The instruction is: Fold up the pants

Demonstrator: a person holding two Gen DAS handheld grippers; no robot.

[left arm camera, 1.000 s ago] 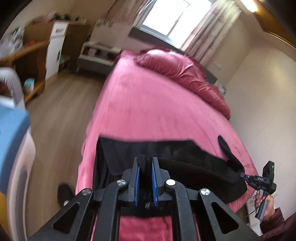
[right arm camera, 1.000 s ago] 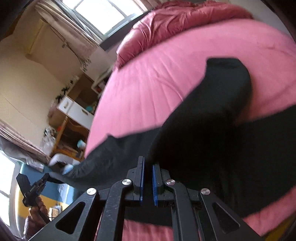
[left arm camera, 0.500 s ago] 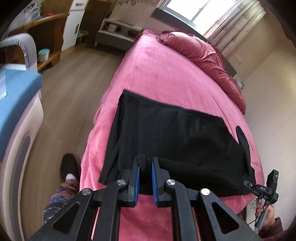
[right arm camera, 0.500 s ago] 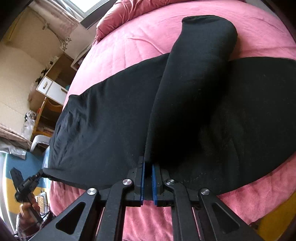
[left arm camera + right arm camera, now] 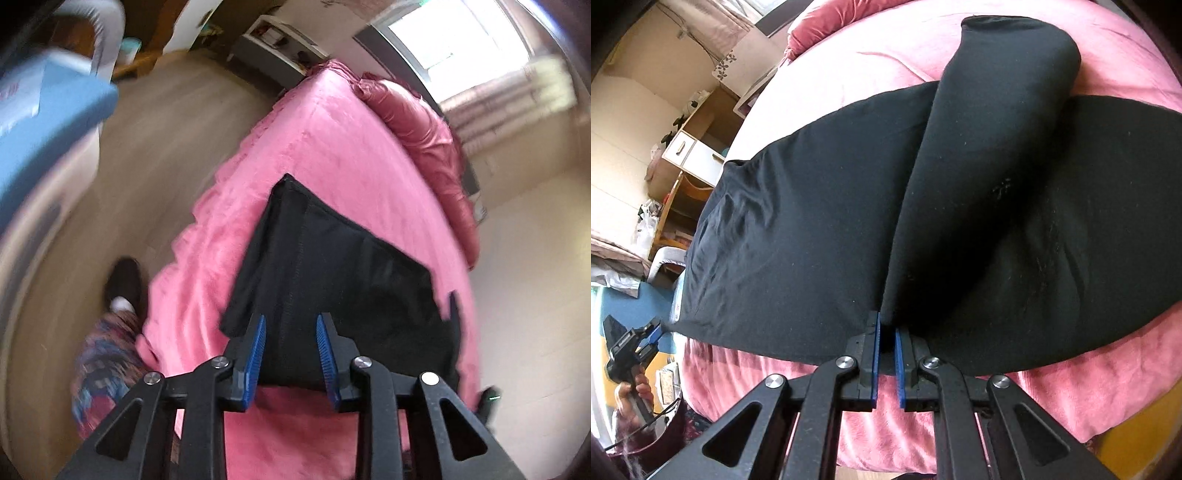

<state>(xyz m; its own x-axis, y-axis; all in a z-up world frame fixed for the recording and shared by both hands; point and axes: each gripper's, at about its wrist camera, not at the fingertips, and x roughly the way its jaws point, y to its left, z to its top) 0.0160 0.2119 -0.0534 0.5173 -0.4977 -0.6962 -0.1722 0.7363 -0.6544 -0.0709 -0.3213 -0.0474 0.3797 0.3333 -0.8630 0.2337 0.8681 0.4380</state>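
Observation:
Black pants (image 5: pixel 343 280) lie spread across the near end of a pink bed (image 5: pixel 332 155). My left gripper (image 5: pixel 290 341) is open just above the pants' near edge, holding nothing. My right gripper (image 5: pixel 885 341) is shut on the near edge of the pants (image 5: pixel 798 221), where a raised fold of cloth (image 5: pixel 990 140) runs away from the jaws over the flat layer. The left gripper also shows at the far left of the right wrist view (image 5: pixel 652 332), held by a hand beside the pants' end.
A dark pink duvet (image 5: pixel 424 122) is bunched at the bed's far end under the window. Wooden floor (image 5: pixel 155 147) lies left of the bed, with a foot in a dark shoe (image 5: pixel 123 280) and a blue-topped piece of furniture (image 5: pixel 44 110). Shelves and drawers (image 5: pixel 690 155) stand by the wall.
My left gripper has opened and let go of the pants' edge, and its view has swung. My right gripper has stayed shut on the cloth, which now lies flatter on the bed.

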